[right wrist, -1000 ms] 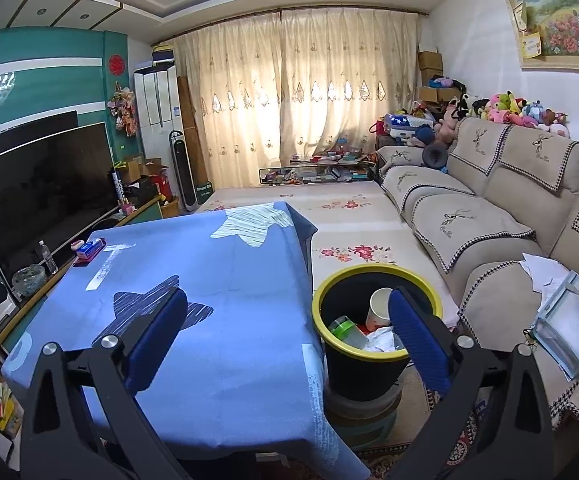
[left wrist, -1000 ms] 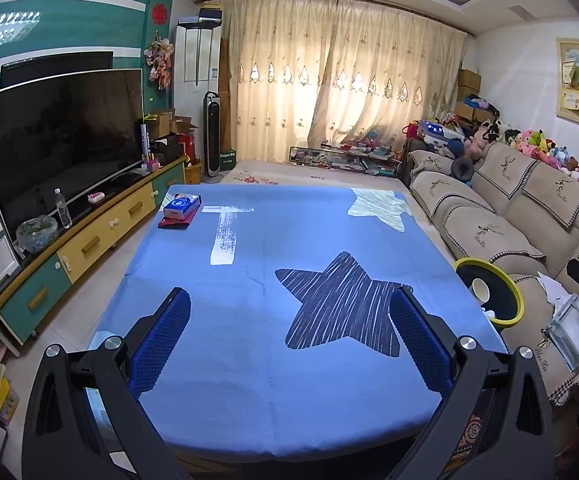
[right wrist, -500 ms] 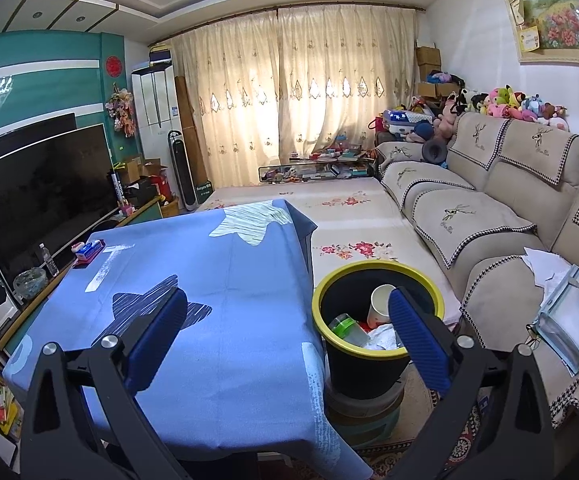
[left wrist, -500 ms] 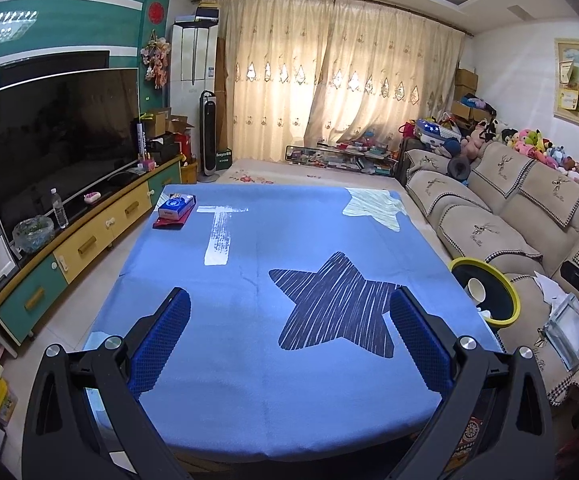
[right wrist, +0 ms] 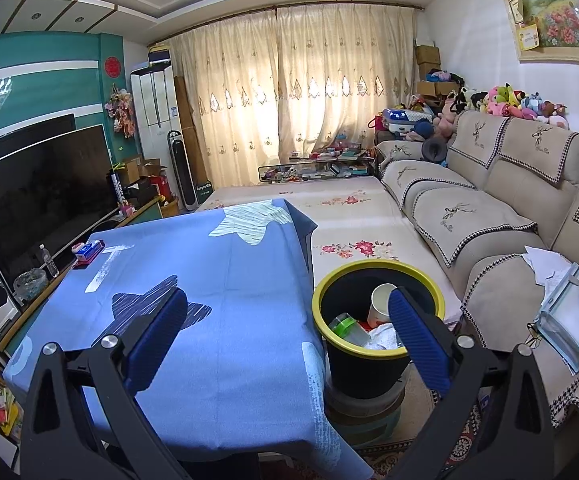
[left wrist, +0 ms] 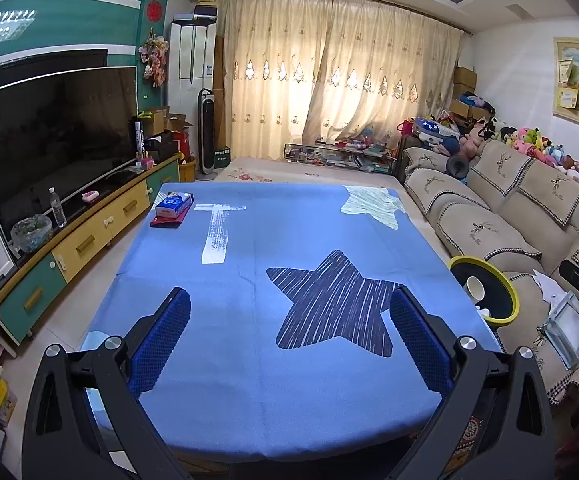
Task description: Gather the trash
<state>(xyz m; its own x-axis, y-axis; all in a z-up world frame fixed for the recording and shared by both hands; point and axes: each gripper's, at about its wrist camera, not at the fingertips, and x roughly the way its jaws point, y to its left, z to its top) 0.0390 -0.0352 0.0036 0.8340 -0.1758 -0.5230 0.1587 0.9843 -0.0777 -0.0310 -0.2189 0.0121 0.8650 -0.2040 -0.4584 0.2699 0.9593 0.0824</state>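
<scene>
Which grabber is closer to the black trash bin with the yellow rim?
The right gripper is nearer: the black trash bin with the yellow rim sits just ahead, by its right finger. The left gripper hangs over the blue-clothed table, with the bin off to its right.

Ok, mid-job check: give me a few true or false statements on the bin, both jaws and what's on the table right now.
1. The left gripper has open jaws with nothing between them. True.
2. The right gripper is shut on a paper cup. False: its jaws are open and empty; the paper cup lies in the bin.
3. The bin stands on the floor between the table and the sofa. True.
4. The bin is empty. False: it holds the cup, a green-topped bottle and white paper.
5. A tissue pack lies at the table's far left corner. True.
</scene>
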